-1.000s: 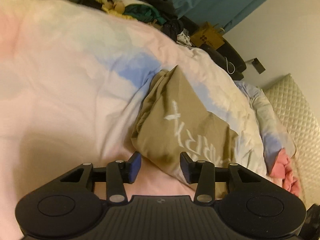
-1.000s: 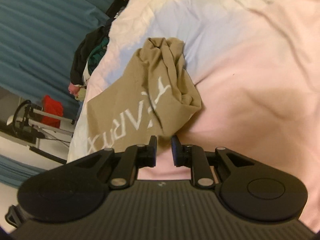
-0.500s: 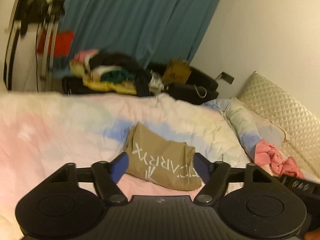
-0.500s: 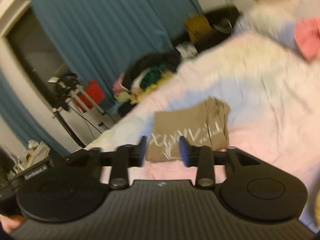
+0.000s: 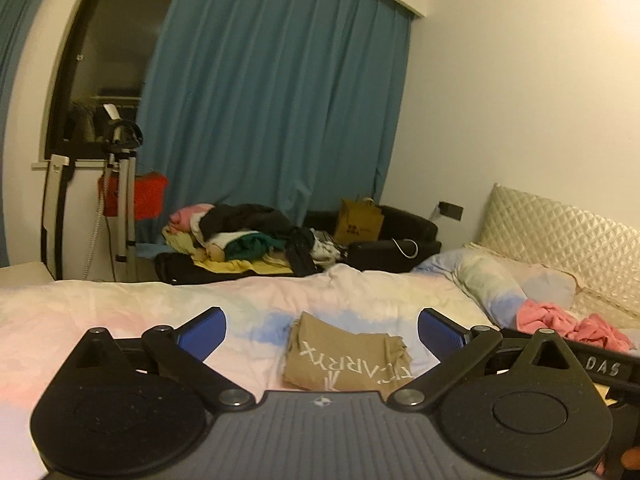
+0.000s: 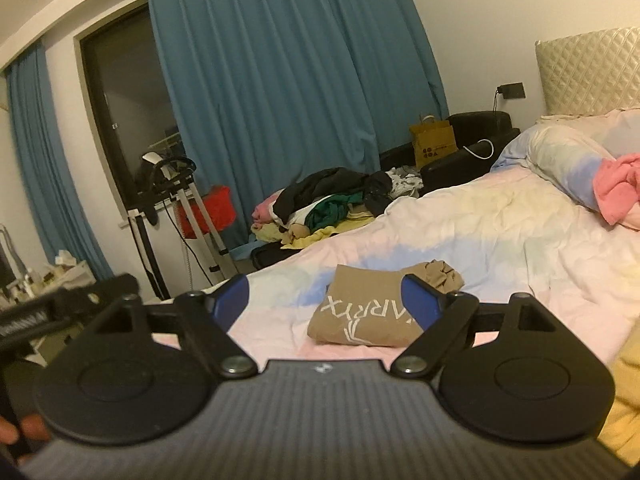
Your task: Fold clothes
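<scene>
Tan folded shirt (image 5: 344, 356) lies on the pastel bed cover (image 5: 120, 320), its white letters partly cut off by the gripper bodies. Left gripper (image 5: 322, 330) and right gripper (image 6: 322, 294) hang above it, jaws opening wide, nothing between them. Far behind sits a clothes pile (image 5: 244, 236); its pieces are hard to tell apart. A pink cloth (image 5: 568, 324) lies right.

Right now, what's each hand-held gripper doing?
Left hand-held gripper: jaws opening, nothing between them.
Right hand-held gripper: jaws opening, nothing held; tan shirt lies on bed.
</scene>
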`<act>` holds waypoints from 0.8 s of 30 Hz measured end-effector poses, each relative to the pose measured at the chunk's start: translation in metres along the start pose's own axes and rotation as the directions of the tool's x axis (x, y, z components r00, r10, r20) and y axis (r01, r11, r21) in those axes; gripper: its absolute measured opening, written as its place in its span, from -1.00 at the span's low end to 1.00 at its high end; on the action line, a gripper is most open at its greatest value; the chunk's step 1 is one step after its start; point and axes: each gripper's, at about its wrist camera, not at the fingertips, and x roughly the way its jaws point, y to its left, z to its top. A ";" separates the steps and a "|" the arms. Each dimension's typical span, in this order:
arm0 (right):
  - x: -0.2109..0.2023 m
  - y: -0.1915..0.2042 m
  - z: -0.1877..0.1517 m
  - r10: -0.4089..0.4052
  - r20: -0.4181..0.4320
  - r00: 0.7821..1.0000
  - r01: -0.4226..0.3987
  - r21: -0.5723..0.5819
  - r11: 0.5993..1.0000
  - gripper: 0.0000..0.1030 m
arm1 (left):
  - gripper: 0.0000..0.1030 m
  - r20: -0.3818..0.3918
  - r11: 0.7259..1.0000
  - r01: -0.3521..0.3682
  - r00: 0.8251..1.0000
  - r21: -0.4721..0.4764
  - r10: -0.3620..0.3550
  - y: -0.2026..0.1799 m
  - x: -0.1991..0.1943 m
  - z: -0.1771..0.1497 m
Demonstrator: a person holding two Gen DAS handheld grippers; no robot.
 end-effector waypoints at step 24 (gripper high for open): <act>0.056 0.017 -0.090 -0.116 -0.018 0.993 0.114 -0.090 0.989 0.65 | 0.99 -0.086 0.995 -0.065 0.994 0.071 0.071 0.032 0.026 -0.077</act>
